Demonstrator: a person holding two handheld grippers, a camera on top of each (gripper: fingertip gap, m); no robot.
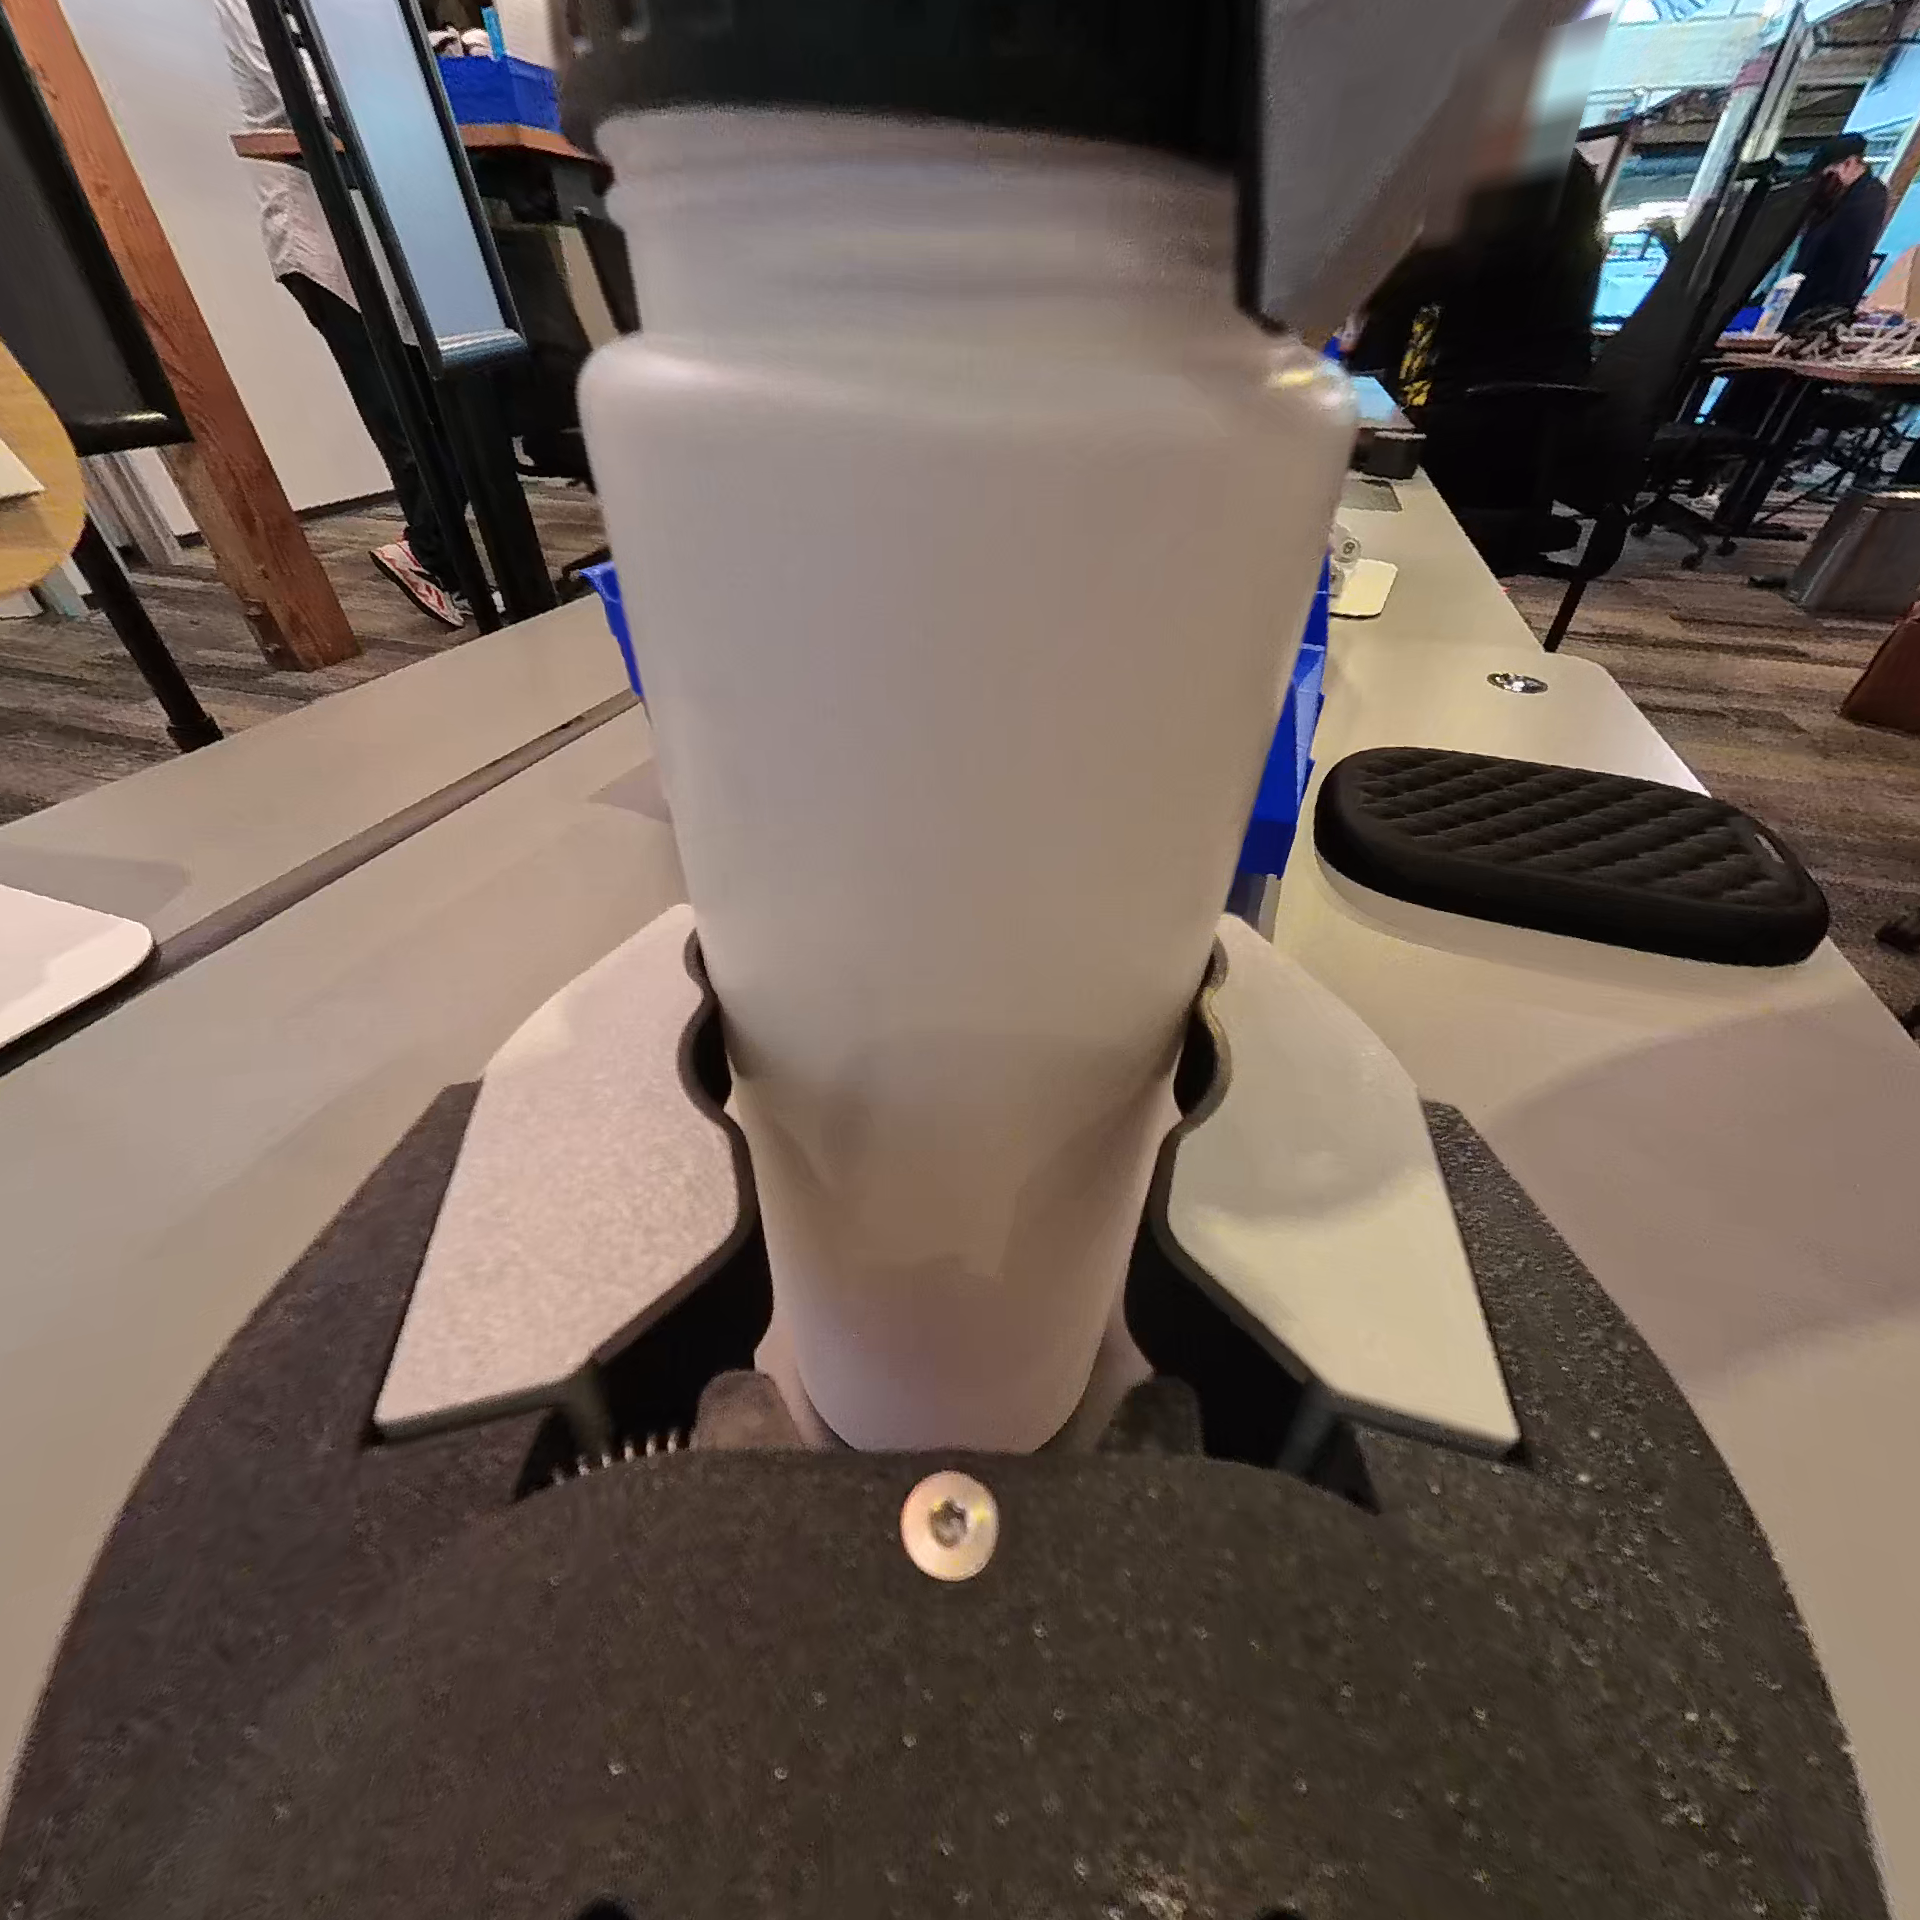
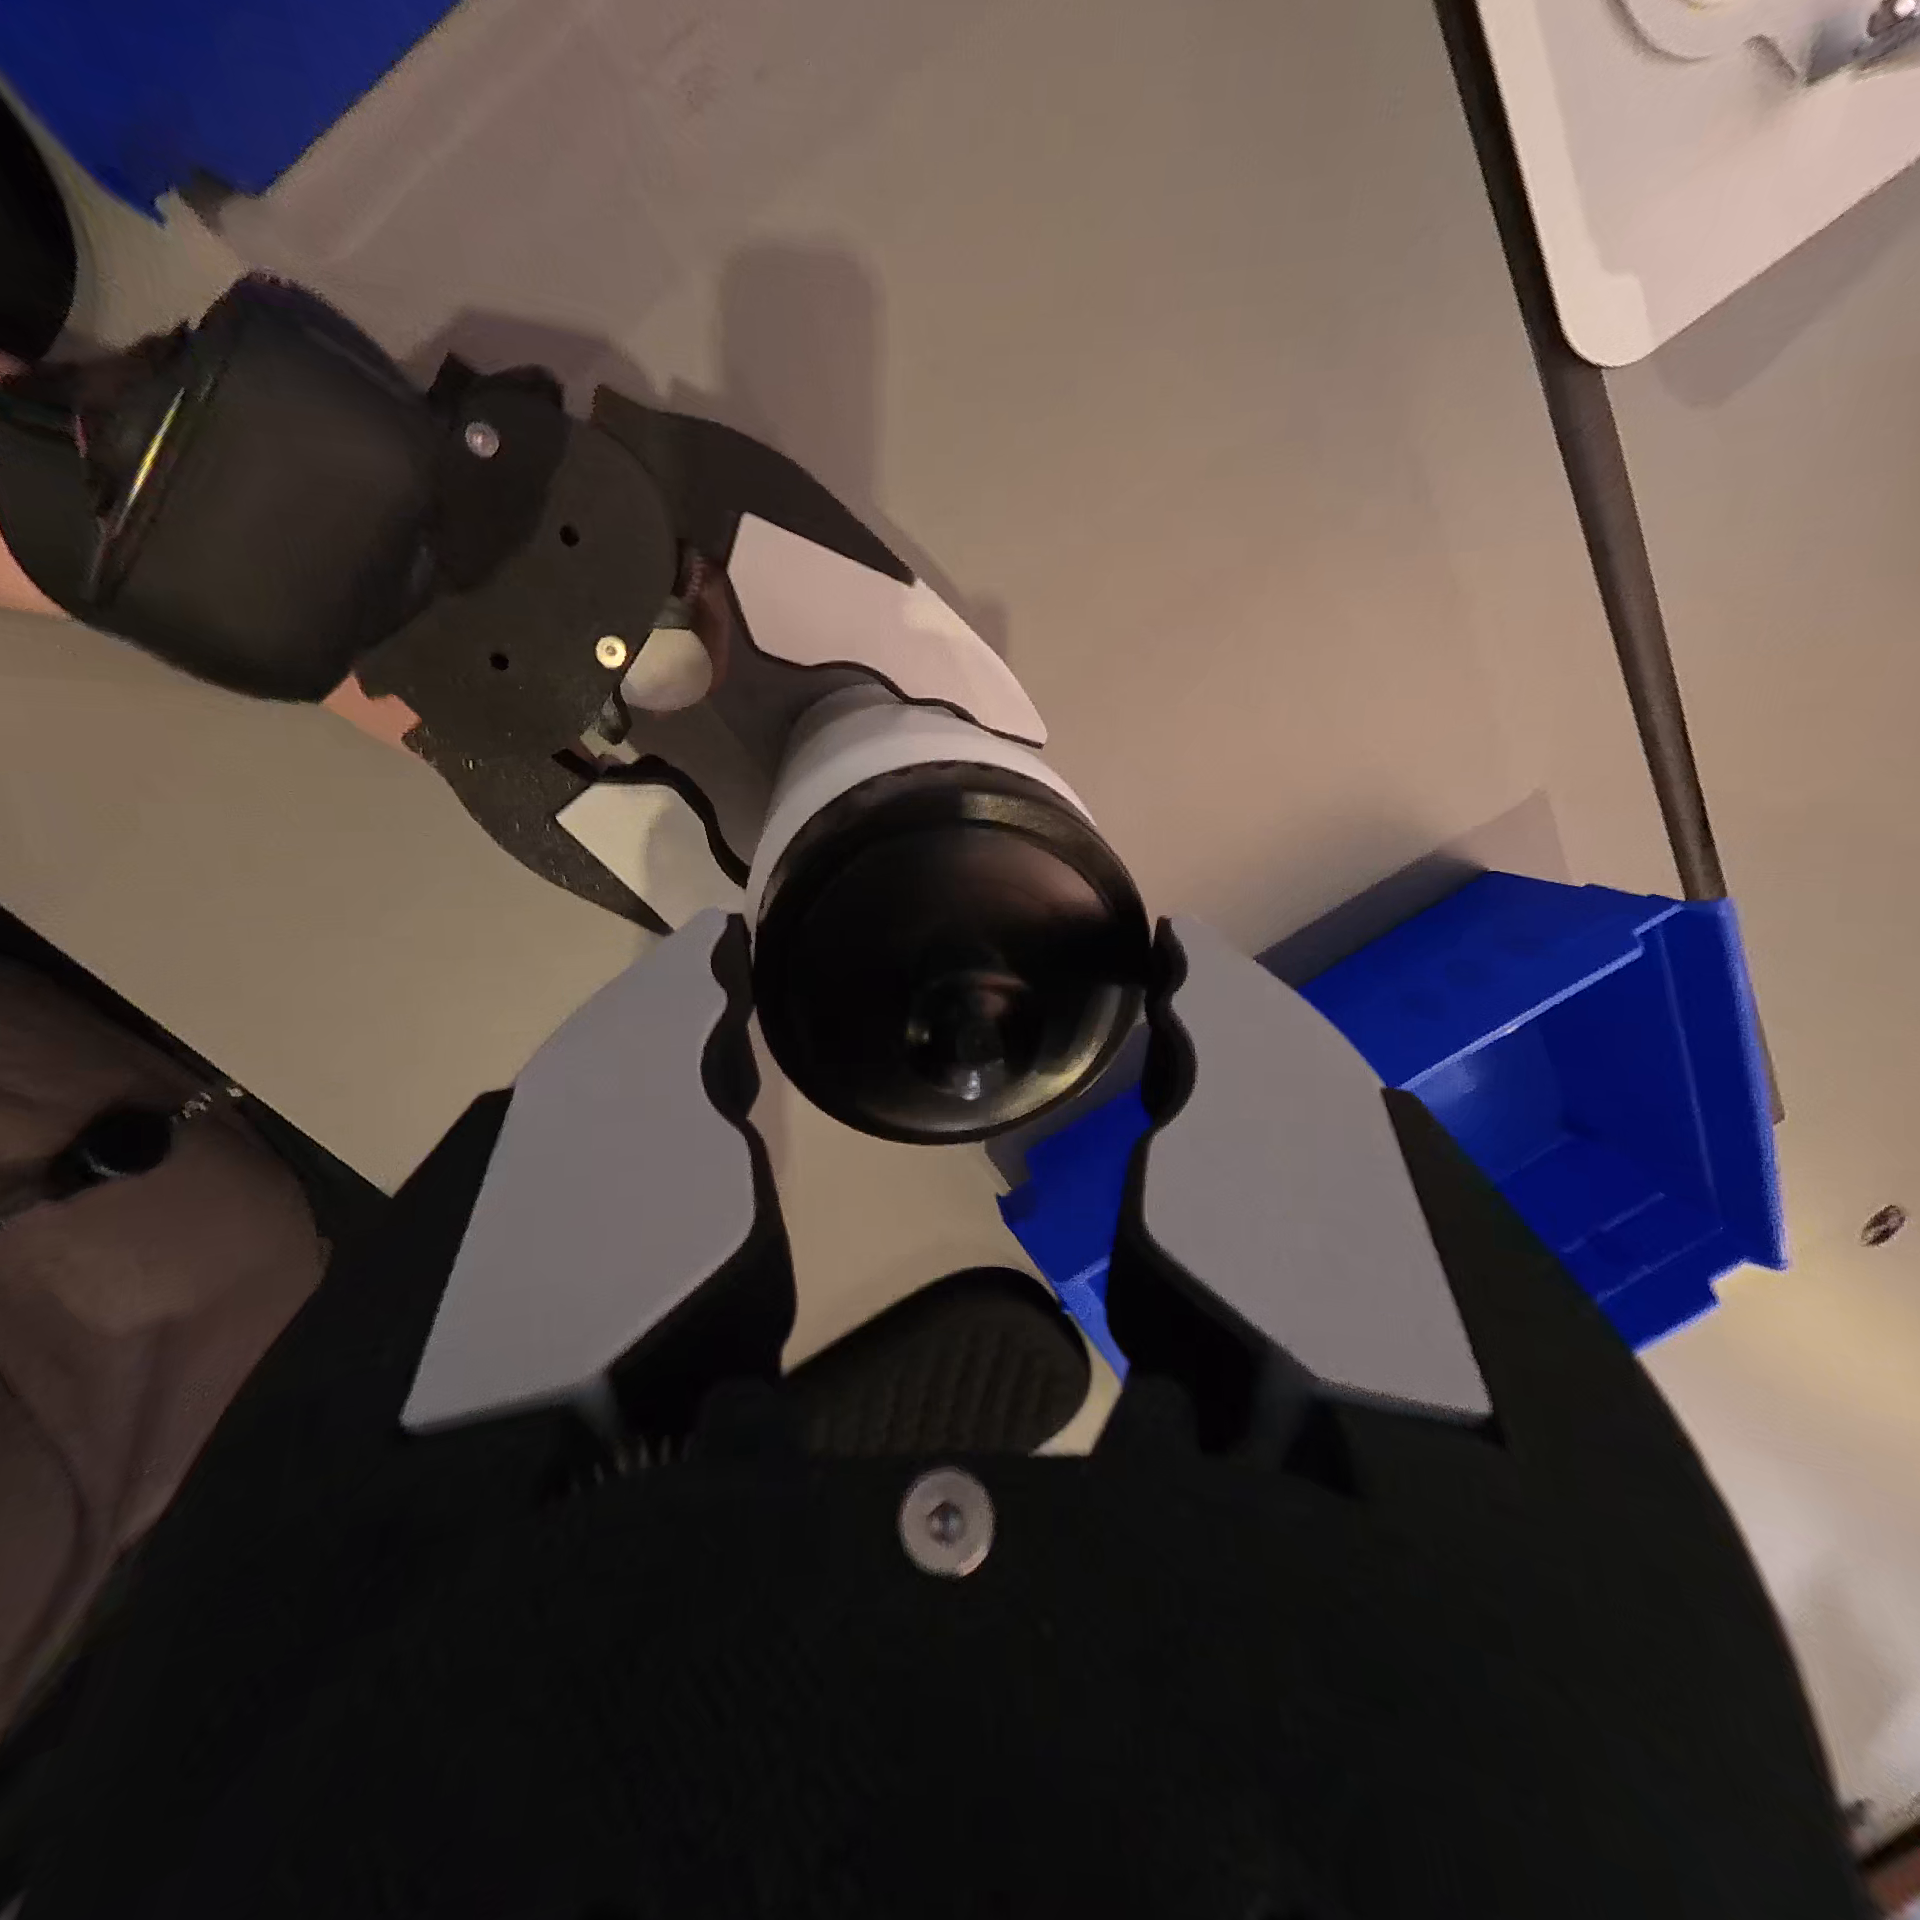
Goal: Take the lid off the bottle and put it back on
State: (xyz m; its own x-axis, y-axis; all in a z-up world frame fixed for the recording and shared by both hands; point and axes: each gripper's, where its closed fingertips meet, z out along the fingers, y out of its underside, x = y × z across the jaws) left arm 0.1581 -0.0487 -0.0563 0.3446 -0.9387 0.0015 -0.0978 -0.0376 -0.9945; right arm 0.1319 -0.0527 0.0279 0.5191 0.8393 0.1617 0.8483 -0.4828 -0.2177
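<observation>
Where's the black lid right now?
The black lid sits on top of the white bottle, centred in the right wrist view between the right claw's fingers; the left claw holds the bottle's body.

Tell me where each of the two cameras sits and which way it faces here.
Left wrist view: on the left gripper, looking level across the grey desk; its fingers clamp the white bottle low on the body.
Right wrist view: on the right gripper, looking straight down; its fingers close on the black lid. A gloved hand shows.
Shared: bottle, lid, blue bin, both grippers.
</observation>
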